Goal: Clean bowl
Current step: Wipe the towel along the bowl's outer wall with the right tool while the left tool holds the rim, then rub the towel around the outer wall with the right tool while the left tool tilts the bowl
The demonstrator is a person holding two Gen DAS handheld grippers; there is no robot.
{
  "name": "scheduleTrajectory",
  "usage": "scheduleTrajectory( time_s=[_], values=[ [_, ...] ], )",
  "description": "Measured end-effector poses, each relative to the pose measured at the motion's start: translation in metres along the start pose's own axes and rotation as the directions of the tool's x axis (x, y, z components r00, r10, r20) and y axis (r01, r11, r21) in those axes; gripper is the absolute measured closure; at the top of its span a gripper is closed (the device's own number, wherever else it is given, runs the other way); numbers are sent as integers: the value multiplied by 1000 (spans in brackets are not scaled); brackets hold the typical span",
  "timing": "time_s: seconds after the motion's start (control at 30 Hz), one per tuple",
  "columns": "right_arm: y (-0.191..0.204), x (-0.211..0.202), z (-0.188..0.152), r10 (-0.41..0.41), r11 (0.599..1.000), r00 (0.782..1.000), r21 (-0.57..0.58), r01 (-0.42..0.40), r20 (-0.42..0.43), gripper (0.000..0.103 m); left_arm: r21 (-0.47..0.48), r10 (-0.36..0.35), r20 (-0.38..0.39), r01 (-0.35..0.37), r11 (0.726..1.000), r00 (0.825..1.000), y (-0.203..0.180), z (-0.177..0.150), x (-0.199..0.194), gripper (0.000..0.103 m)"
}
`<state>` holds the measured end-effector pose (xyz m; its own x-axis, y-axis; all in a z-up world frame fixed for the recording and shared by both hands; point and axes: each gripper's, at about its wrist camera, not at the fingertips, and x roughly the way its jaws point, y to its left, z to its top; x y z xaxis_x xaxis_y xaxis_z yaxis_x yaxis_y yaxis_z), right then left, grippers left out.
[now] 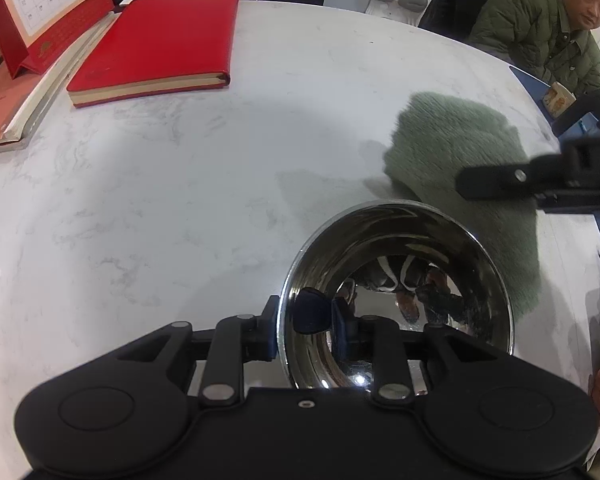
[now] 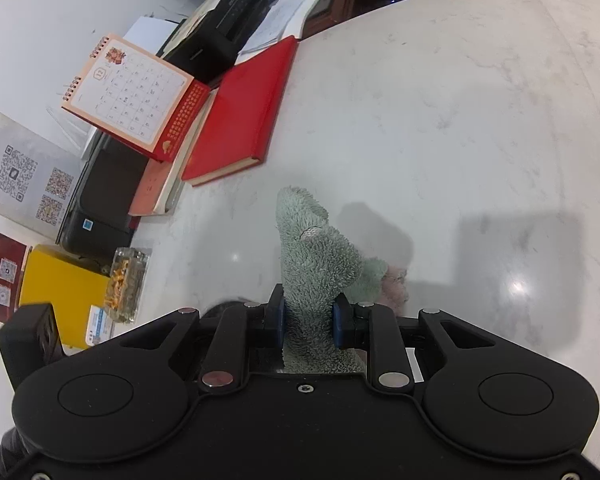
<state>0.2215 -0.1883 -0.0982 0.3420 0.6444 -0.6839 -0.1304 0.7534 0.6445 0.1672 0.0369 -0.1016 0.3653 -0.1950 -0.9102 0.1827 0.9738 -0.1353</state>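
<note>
A shiny steel bowl (image 1: 400,240) stands on the white marble table (image 1: 180,200), close under the left wrist camera. My left gripper (image 1: 306,320) straddles its near-left rim, one pad outside the wall and the other inside, and is shut on it. A fluffy grey-green cloth (image 2: 320,264) sticks up between the blue pads of my right gripper (image 2: 309,316), which is shut on it. In the left wrist view the cloth (image 1: 452,140) hangs just behind and right of the bowl, with the right gripper (image 1: 472,182) reaching in from the right edge. The bowl is not in the right wrist view.
A red notebook (image 1: 156,40) and a desk calendar (image 1: 48,4) lie at the table's far left, over other books. A seated person in a green jacket (image 1: 540,32) is at the far right. A yellow box (image 2: 60,292), a glass dish (image 2: 126,280) and a black printer (image 2: 100,200) stand left.
</note>
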Motion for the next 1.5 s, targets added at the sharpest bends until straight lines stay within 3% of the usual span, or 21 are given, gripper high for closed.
scheduleTrajectory(
  time_s=[0.37, 0.83, 1.33, 1.5],
  values=[
    [-9, 8, -5, 98, 992, 994, 89, -94, -44, 81, -30, 13, 14, -13, 999, 1000, -6, -3, 2, 72],
    [-33, -15, -44, 104, 975, 994, 202, -97, -22, 81, -52, 24, 36, -22, 998, 999, -11, -6, 0, 71],
    [-27, -29, -100, 127, 960, 991, 256, -111, -48, 81, -53, 43, 62, -39, 998, 997, -13, -10, -1, 69],
    [-25, -31, -105, 128, 955, 991, 273, -112, -40, 81, -56, 45, 56, -42, 998, 997, -14, -13, -2, 70]
  ],
)
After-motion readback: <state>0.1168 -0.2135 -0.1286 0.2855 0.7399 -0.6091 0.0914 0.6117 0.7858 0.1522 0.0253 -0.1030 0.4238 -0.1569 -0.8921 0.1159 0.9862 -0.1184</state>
